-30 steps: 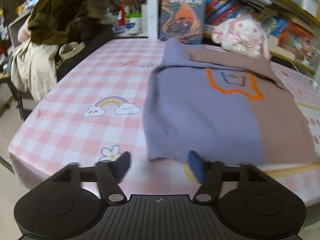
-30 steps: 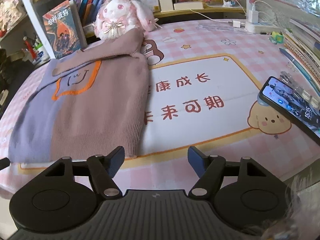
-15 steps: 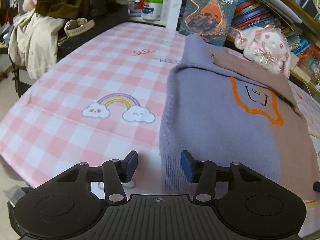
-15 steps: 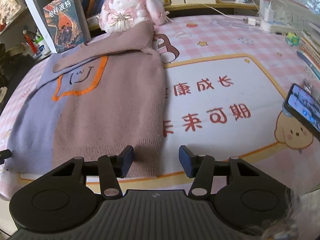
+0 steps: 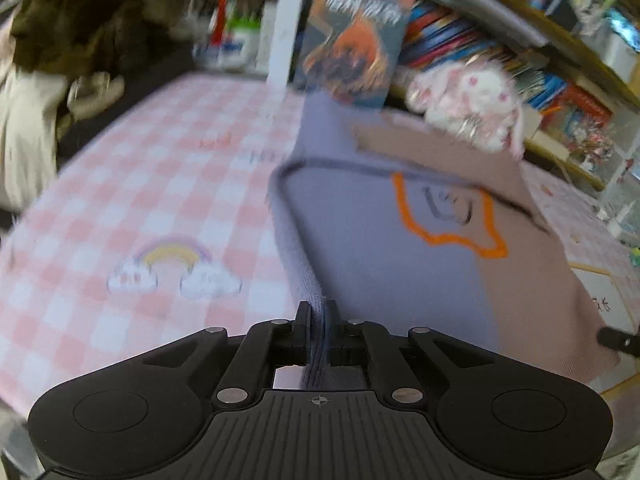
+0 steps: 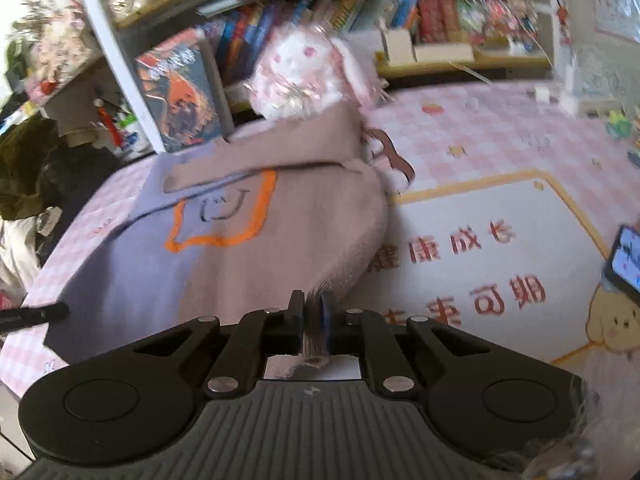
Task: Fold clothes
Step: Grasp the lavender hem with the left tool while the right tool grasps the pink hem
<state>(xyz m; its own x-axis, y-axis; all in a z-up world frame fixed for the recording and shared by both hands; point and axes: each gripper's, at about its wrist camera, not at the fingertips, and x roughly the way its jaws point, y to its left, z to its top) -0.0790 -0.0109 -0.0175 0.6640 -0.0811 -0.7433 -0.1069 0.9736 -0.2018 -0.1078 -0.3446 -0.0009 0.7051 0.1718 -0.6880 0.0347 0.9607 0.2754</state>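
A knitted sweater (image 5: 380, 248), lilac on one half and dusty pink on the other, lies on the pink checked table with an orange outline and a small face on its front. Its sleeves are folded across the chest. My left gripper (image 5: 318, 312) is shut on the lilac bottom corner of the hem, which is lifted off the table. My right gripper (image 6: 311, 306) is shut on the pink bottom corner of the sweater (image 6: 256, 248), also raised. The other gripper's tip shows at each frame's edge.
A white and pink plush rabbit (image 6: 304, 76) and a standing book (image 5: 356, 40) sit just behind the sweater's collar, against packed shelves. A phone (image 6: 626, 260) lies at the right edge. Clothes (image 5: 52, 40) are heaped over a chair at the far left.
Both grippers moved in onto the hem and went from open to shut on its two bottom corners. The hem now rises off the table and the views tilt upward.
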